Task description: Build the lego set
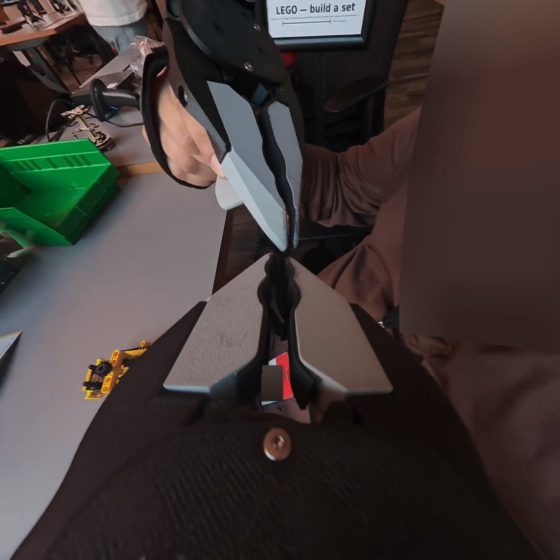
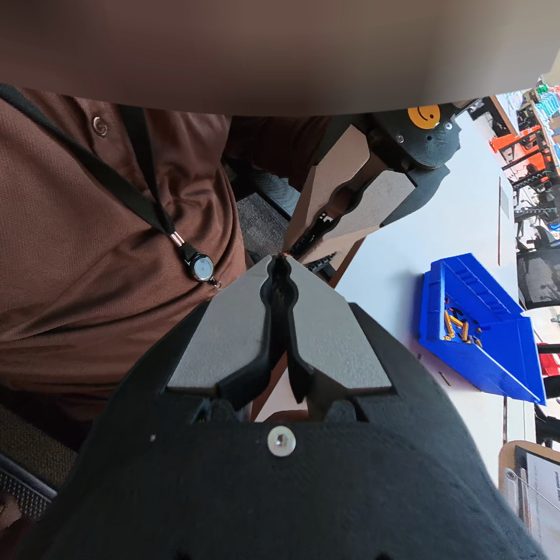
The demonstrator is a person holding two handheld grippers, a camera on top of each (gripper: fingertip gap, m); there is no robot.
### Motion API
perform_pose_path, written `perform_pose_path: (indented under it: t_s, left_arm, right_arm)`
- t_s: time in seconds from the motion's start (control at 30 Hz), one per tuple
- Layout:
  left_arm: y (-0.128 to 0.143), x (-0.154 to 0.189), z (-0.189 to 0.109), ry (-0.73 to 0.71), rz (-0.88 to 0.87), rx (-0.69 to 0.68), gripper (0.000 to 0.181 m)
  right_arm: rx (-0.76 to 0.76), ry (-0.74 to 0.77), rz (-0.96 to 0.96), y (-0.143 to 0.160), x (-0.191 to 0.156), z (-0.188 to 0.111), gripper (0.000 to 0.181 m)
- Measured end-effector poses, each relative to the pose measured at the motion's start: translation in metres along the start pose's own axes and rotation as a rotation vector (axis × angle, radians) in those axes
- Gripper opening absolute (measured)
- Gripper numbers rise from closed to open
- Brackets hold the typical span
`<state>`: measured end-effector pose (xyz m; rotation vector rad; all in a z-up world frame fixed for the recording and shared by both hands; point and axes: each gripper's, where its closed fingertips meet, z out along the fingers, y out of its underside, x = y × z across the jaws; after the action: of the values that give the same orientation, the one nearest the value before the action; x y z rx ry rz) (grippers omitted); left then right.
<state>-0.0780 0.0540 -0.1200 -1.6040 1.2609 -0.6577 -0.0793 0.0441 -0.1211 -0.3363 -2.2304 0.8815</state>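
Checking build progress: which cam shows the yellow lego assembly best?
Left wrist view: the yellow lego assembly lies in plain sight on the grey table, left of the claw. Right wrist view doesn't show it, only loose pieces in the blue bin.

Green bin (image 1: pixel 51 188), blue bin (image 2: pixel 481 327)

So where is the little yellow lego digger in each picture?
Left wrist view: the yellow lego model sits on the grey table, low on the left.
Right wrist view: not in it; only loose yellow pieces in a blue bin.
Shared landmark: the two grippers' fingertips meeting, and.
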Motion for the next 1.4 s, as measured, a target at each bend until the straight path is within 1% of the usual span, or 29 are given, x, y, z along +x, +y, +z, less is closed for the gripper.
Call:
perform_pose_path:
  t_s: [0.23,0.37,0.4,0.43,0.47,0.5,0.53,0.6,0.67,0.73,0.83,0.97,1.07,1.23,1.33,1.4]
  left_arm:
    - [0.004,0.009,0.007,0.044,-0.005,-0.019,0.001]
    - [0.008,0.007,0.011,0.048,-0.024,-0.027,0.002]
    - [0.006,-0.011,0.01,-0.052,-0.034,-0.014,0.002]
    - [0.007,-0.027,0.003,-0.114,-0.037,-0.009,0.002]
    - [0.002,-0.034,-0.006,-0.104,-0.085,0.03,0.002]
    - [0.004,-0.035,-0.012,-0.083,-0.082,0.037,0.003]
    - [0.008,-0.035,-0.014,-0.09,-0.072,0.015,0.003]
    - [0.009,-0.028,-0.01,-0.077,-0.064,0.005,0.002]
    - [0.008,-0.024,-0.004,-0.052,-0.06,0.008,0.002]
    - [0.007,-0.017,-0.001,0.011,-0.065,0.025,0.003]
    - [0.004,-0.013,-0.005,0.062,-0.089,0.063,0.003]
    - [-0.005,-0.017,-0.012,0.09,-0.143,0.133,0.002]
    - [-0.007,-0.025,-0.014,0.089,-0.198,0.169,0.002]
    - [-0.004,-0.037,-0.015,0.081,-0.251,0.195,0.002]
    - [-0.001,-0.042,-0.016,0.075,-0.251,0.202,0.003]
    - [0.001,-0.042,-0.017,0.085,-0.245,0.203,0.009]
  right_arm:
    - [0.052,-0.11,-0.023,0.0,-0.012,0.001,0.0]
    - [0.05,-0.157,-0.03,0.004,-0.018,0.001,0.0]
    - [0.078,-0.249,-0.039,-0.002,-0.034,0.0,0.0]
    - [0.081,-0.286,-0.06,-0.004,-0.043,0.004,0.0]
    - [0.033,-0.253,-0.073,0.001,-0.04,0.012,0.0]
    - [-0.016,-0.186,-0.065,0.006,-0.028,0.017,0.0]
    - [0.005,-0.171,-0.026,0.004,-0.021,0.013,0.0]
    - [0.113,-0.189,0.037,-0.007,-0.016,-0.001,0.0]
    - [0.096,-0.163,0.048,0.002,-0.011,-0.006,0.0]
    - [0.108,-0.157,0.079,0.004,-0.008,-0.011,0.0]
    - [0.172,-0.117,0.124,0.004,0.005,-0.022,0.0]
    - [0.249,-0.07,0.23,0.012,0.026,-0.032,0.0]
    - [0.296,-0.063,0.273,0.013,0.034,-0.037,0.0]
    - [0.277,-0.034,0.285,0.019,0.039,-0.037,0.0]
    - [0.258,-0.012,0.324,0.026,0.046,-0.035,0.0]
    - [0.25,0.009,0.37,0.032,0.053,-0.035,0.0]
